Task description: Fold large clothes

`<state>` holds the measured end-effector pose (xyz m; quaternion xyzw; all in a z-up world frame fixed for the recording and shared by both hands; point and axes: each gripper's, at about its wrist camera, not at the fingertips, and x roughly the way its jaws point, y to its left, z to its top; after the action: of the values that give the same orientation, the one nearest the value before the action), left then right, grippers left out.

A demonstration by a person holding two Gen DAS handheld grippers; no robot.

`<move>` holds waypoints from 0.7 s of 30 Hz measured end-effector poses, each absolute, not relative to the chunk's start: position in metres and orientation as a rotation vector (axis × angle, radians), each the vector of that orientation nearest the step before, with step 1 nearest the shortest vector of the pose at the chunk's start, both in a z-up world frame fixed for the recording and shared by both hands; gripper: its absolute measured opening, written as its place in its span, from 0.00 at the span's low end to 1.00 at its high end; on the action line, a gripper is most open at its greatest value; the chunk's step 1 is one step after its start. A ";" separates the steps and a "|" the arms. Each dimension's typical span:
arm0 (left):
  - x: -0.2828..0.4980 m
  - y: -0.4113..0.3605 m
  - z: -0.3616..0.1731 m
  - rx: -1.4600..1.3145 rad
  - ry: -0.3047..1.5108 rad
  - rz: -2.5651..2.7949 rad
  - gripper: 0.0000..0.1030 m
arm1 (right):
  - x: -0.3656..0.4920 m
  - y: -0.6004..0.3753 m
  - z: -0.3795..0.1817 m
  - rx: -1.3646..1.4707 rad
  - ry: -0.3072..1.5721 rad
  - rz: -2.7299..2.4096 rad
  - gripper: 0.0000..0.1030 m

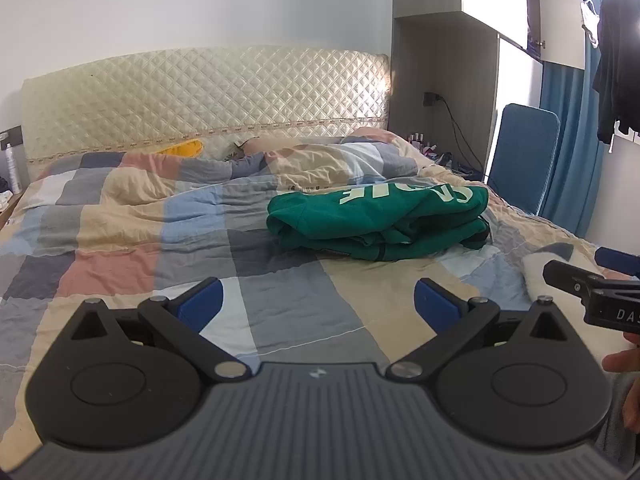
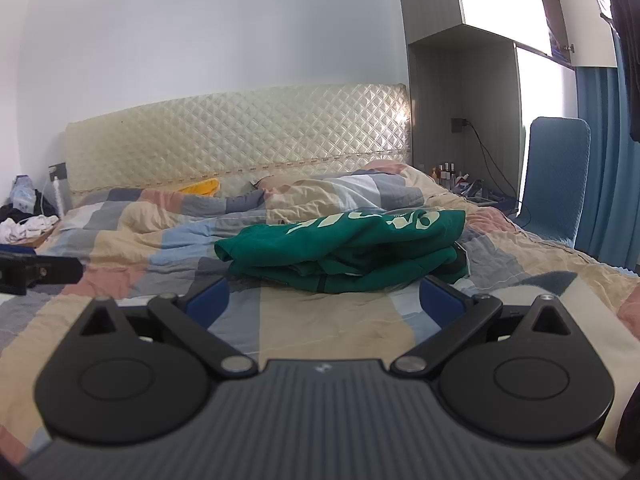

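- Nearest in the left wrist view, the left gripper, black with blue pads, has its fingers spread wide and nothing between them; only the patchwork quilt of blue, grey, pink and cream squares shows in the gap.
- Spread just as wide and equally empty, the right gripper hangs low over the same quilt near the bed's foot edge.
- In the left wrist view the right gripper appears at the right margin, with part of a hand below it.
- Ahead of both grippers, the folded green sweatshirt with white lettering lies in a thick bundle on the quilt, right of the bed's middle and apart from either set of fingers.
- Behind it the quilt is bunched up toward the cream quilted headboard, with a yellow item lying at the headboard's base.
- Beside the bed's right edge stands a blue upholstered chair, with blue curtains behind it.
- Dark clothing hangs near the window at upper right.
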<state>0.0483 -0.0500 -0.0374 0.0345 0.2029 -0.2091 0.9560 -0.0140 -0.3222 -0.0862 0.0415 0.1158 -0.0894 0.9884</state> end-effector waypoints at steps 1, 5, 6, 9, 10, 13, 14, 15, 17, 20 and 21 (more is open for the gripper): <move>0.048 -0.049 -0.037 0.069 0.412 -0.420 1.00 | -0.014 -0.322 -0.086 0.082 0.233 -0.179 1.00; 0.049 -0.047 -0.037 0.057 0.413 -0.415 1.00 | -0.011 -0.322 -0.087 0.078 0.250 -0.173 1.00; 0.049 -0.047 -0.037 0.058 0.412 -0.415 1.00 | -0.010 -0.322 -0.086 0.078 0.249 -0.173 1.00; 0.050 -0.046 -0.037 0.058 0.415 -0.417 1.00 | -0.011 -0.322 -0.086 0.079 0.245 -0.173 1.00; 0.050 -0.046 -0.037 0.057 0.416 -0.418 1.00 | -0.011 -0.322 -0.086 0.080 0.247 -0.173 1.00; 0.050 -0.046 -0.038 0.058 0.418 -0.412 1.00 | -0.012 -0.321 -0.087 0.082 0.246 -0.172 1.00; 0.050 -0.047 -0.038 0.060 0.418 -0.410 1.00 | -0.012 -0.322 -0.087 0.081 0.245 -0.172 1.00; 0.050 -0.047 -0.039 0.061 0.419 -0.409 1.00 | -0.011 -0.322 -0.087 0.081 0.247 -0.171 1.00; 0.050 -0.047 -0.038 0.059 0.418 -0.410 1.00 | -0.011 -0.322 -0.087 0.082 0.248 -0.170 1.00; 0.049 -0.049 -0.038 0.060 0.412 -0.412 1.00 | -0.012 -0.322 -0.087 0.084 0.249 -0.172 1.00; 0.049 -0.049 -0.038 0.062 0.411 -0.412 1.00 | -0.011 -0.322 -0.087 0.084 0.249 -0.170 1.00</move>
<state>0.0486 -0.0488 -0.0375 0.0303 0.2026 -0.2031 0.9575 -0.0114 -0.3221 -0.0865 0.0416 0.1238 -0.0848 0.9878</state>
